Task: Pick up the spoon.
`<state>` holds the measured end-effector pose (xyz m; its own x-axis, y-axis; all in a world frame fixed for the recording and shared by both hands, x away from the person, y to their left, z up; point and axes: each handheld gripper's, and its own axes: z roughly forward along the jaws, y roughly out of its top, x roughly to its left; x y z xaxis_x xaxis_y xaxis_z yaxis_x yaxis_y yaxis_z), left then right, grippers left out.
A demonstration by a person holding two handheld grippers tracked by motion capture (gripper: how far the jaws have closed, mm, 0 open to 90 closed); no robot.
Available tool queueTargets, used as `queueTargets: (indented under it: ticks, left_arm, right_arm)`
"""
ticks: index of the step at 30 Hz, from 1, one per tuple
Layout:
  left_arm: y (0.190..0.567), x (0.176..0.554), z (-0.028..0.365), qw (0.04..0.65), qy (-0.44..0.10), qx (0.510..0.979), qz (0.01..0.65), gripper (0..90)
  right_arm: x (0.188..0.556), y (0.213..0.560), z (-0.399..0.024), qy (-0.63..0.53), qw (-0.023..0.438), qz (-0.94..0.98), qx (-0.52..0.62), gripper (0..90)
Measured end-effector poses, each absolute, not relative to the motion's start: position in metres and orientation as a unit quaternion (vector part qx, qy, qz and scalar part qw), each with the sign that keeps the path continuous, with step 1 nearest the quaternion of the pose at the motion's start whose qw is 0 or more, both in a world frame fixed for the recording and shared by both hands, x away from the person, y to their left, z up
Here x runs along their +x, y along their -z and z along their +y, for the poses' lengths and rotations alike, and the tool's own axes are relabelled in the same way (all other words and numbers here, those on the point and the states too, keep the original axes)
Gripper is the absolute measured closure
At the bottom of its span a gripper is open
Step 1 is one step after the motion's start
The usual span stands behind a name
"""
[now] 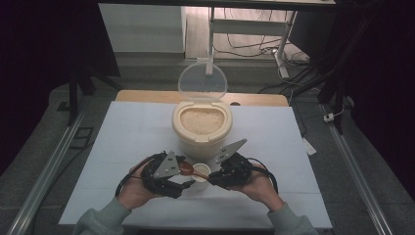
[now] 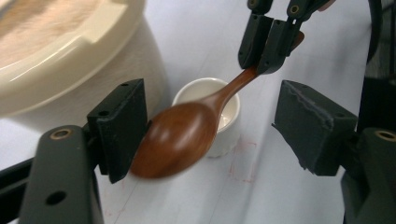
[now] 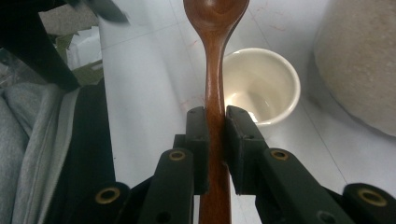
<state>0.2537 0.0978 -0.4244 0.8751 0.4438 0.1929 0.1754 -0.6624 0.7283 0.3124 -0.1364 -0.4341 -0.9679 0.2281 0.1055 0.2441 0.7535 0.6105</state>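
Right gripper (image 3: 215, 122) clamps a wooden spoon (image 2: 180, 135) by its handle above a small white cup (image 3: 261, 86) on the white table (image 1: 122, 147).

The left gripper (image 2: 210, 126) stands with jaws spread wide, the spoon's bowl between them and apparently brushing one pad, though blur makes contact uncertain. Just behind the cup sits a cream container (image 1: 201, 125) of rice, its clear lid (image 1: 202, 82) raised upright.

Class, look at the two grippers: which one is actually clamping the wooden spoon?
The right gripper: its jaws pinch the wooden spoon by the handle. The left gripper is open, the spoon's bowl between its jaws.
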Motion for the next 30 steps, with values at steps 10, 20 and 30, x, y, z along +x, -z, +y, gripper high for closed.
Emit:
queueTargets:
  ticks: [10,20,30]
  left_arm:
    - [0.43,0.264,0.084,0.339,-0.149,0.917,0.151,35.8]
    - [0.439,0.264,0.075,0.293,-0.144,0.938,0.116,48.8]
    - [0.445,0.261,0.07,0.261,-0.157,0.948,0.097,63.9]
  right_arm:
    - [0.308,0.433,-0.125,0.315,0.009,-0.943,-0.107,79.3]
    - [0.305,0.432,-0.116,0.31,0.01,-0.946,-0.089,79.2]
    - [0.3,0.429,-0.111,0.311,0.008,-0.948,-0.067,79.2]
